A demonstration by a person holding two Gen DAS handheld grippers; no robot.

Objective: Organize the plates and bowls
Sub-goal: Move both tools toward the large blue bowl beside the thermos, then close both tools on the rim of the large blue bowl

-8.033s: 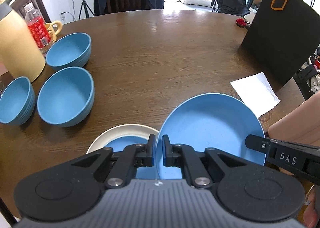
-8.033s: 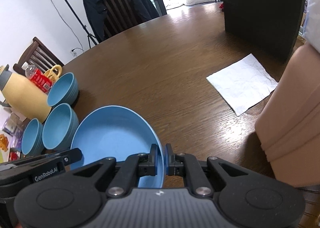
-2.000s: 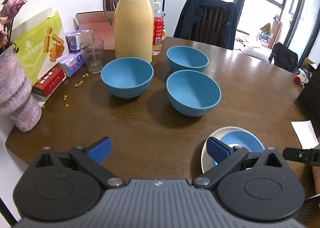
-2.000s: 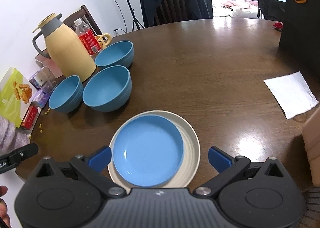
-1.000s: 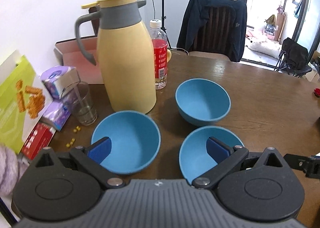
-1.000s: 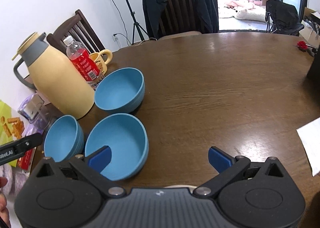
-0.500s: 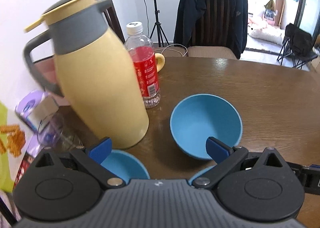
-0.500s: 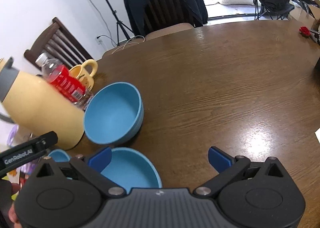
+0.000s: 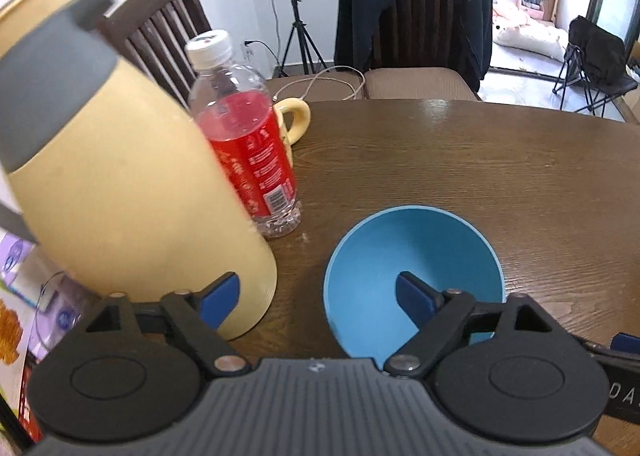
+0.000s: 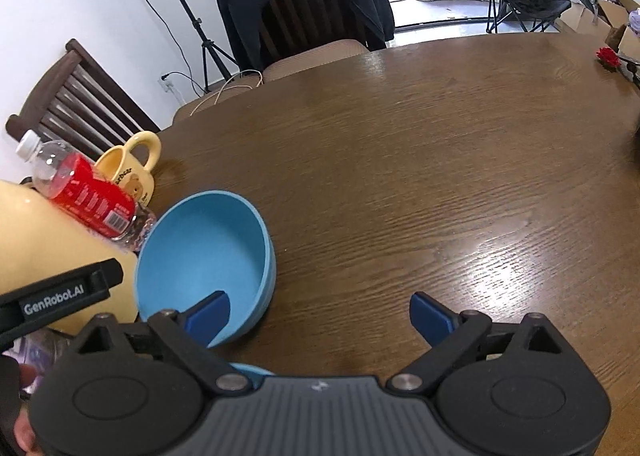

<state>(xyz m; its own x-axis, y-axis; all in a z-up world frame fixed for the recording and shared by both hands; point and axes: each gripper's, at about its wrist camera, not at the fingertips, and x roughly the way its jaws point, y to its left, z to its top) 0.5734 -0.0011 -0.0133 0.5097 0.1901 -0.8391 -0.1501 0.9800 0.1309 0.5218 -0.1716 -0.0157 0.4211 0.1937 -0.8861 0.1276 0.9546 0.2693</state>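
Left gripper (image 9: 318, 296), left wrist view: my jaws apart, closing, straddling near-left rim of blue bowl (image 9: 412, 256), lower centre-right of frame; right pad inside bowl, left pad outside beside yellow thermos (image 9: 120, 184). Pads not yet pressing. Advice: seat rim deep between pads, keep clear of thermos and bottle (image 9: 248, 144).

Right gripper (image 10: 320, 314), right wrist view: my jaws apart, closing; left pad over bowl's near-right rim, lower left; right pad over bare table (image 10: 440, 176). Grip opposite rim, lift level.
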